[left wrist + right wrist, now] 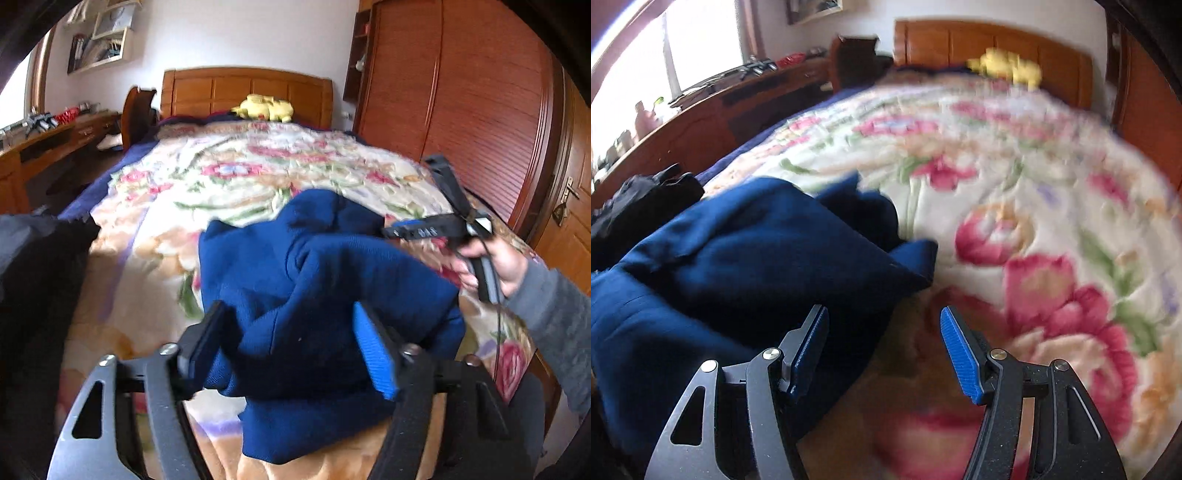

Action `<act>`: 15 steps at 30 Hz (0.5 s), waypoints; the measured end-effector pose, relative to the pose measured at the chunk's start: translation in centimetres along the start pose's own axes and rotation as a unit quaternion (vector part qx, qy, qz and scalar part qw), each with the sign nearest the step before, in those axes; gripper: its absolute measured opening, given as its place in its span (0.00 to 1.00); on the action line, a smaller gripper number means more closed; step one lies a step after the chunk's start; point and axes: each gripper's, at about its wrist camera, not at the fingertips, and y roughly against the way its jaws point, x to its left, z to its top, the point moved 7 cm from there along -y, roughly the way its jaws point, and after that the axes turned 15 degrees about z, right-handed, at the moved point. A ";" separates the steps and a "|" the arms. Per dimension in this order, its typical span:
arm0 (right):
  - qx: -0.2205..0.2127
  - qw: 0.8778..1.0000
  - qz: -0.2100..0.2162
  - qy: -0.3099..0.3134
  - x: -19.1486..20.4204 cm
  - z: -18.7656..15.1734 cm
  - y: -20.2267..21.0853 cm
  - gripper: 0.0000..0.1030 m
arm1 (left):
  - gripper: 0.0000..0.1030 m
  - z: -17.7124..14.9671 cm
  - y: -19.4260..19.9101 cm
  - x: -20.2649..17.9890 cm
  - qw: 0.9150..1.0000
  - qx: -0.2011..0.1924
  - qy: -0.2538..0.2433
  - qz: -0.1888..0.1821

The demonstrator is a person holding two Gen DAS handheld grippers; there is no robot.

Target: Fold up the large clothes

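Blue garment (314,295) bunched on bed (155,236), soft, limp knit (likely slips, sags). Left gripper (291,350) fingers part-open, fabric between, grip unclear. Right gripper (884,354) fingers open, empty, garment left of them. Take hem edge.

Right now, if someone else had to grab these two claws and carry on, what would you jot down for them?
Left claw: pads either side of a bunched-up dark blue knit garment; whether they pinch it is unclear.
Right claw: open, holding nothing, over the floral quilted bedspread just right of the garment.
The garment lies crumpled at the near end of the bed; a black bundle of cloth sits to its left.
Done: no neat fold visible.
Left: spread the garment flat, then fold it.
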 end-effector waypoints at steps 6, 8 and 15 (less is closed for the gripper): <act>-0.030 0.997 0.060 -0.035 -1.4 3.8 -3.4 0.62 | 0.64 -1.6 -0.3 0.4 1.000 0.016 -0.007 0.013; -0.026 0.997 0.064 -0.030 -1.2 5.0 -5.1 0.59 | 0.64 -2.0 -0.3 0.7 1.000 0.020 -0.010 0.020; -0.007 1.000 0.011 0.009 0.1 6.8 -7.6 0.58 | 0.64 -3.1 1.3 1.7 0.999 0.014 0.002 0.031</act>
